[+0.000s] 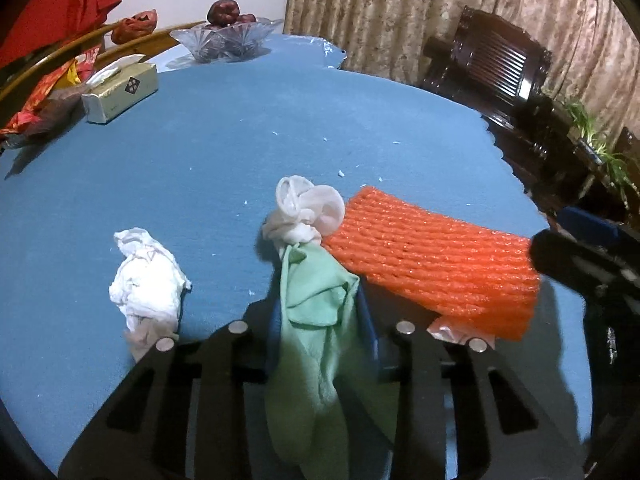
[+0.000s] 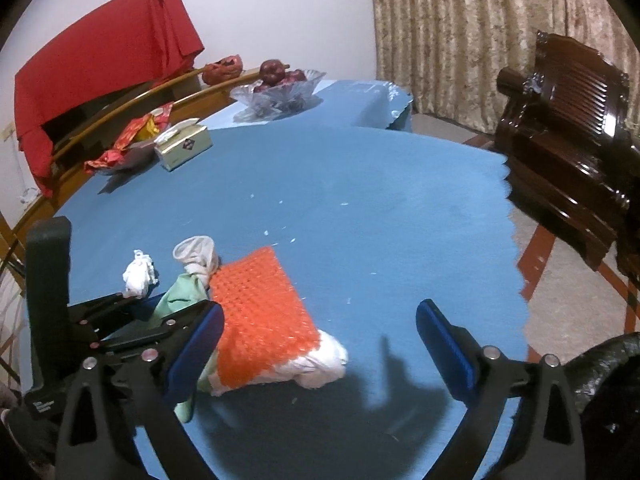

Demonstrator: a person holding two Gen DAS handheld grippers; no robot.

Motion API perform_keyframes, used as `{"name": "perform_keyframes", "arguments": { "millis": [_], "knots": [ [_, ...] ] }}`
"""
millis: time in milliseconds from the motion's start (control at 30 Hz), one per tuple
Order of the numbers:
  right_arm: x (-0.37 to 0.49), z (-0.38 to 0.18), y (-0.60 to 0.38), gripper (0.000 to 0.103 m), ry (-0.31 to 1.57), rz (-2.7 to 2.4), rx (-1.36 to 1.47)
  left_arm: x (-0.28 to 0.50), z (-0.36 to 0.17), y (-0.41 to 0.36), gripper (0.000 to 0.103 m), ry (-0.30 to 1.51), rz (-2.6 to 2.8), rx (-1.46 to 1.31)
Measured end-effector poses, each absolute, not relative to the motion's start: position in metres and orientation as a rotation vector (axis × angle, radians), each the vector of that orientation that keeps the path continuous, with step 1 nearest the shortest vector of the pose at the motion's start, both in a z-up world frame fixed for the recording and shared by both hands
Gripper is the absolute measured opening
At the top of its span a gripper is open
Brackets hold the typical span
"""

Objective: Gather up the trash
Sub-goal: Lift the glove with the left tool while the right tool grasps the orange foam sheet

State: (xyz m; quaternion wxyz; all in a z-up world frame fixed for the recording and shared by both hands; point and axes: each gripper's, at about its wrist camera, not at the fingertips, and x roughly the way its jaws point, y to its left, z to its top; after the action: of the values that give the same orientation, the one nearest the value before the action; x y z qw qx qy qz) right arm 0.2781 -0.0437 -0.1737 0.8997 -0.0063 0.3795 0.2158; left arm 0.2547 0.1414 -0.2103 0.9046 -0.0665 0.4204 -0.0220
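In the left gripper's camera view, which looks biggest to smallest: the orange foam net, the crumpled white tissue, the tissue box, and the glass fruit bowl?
1. Orange foam net
2. Crumpled white tissue
3. Glass fruit bowl and tissue box: they look alike, and both sit far from the camera, so their rank is unsure.

The left wrist camera sits just behind the left gripper [image 1: 322, 320], low and close over the blue tablecloth [image 1: 240, 152], and looks forward and down past its fingers toward the curtain [image 1: 400, 12]. The right wrist camera rides behind the right gripper [image 2: 320, 340], a little higher and further right, facing the same way. Both views share the orange foam net [image 1: 432, 256] [image 2: 260, 316] ahead of the fingers, the tissue box [image 1: 120, 92] [image 2: 184, 148], and the glass bowl [image 1: 224, 40] [image 2: 280, 92] at the far end.
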Motion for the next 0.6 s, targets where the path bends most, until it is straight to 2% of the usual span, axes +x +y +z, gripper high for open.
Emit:
{"name": "perform_keyframes", "arguments": {
  "millis": [133,233,333,367,500,600],
  "knots": [
    [0.280,-0.180,-0.037,0.089,0.811,0.472,-0.022,0.250,-0.208,0.145,0.027,0.867,-0.046,-0.166],
    [0.282,-0.187,-0.031,0.081,0.841,0.501,-0.022,0.244,-0.201,0.149,0.026,0.851,-0.038,-0.181],
    [0.282,-0.192,-0.025,0.062,0.871,0.524,-0.039,0.238,-0.193,0.154,0.025,0.832,-0.026,-0.187],
    [0.282,-0.194,-0.023,0.052,0.876,0.530,-0.040,0.236,-0.189,0.155,0.025,0.824,-0.021,-0.181],
    [0.278,-0.191,-0.023,0.031,0.868,0.545,-0.031,0.230,-0.180,0.157,0.025,0.819,-0.015,-0.168],
    [0.276,-0.184,-0.026,0.021,0.851,0.559,-0.020,0.223,-0.174,0.155,0.025,0.818,-0.013,-0.168]
  ]
}}
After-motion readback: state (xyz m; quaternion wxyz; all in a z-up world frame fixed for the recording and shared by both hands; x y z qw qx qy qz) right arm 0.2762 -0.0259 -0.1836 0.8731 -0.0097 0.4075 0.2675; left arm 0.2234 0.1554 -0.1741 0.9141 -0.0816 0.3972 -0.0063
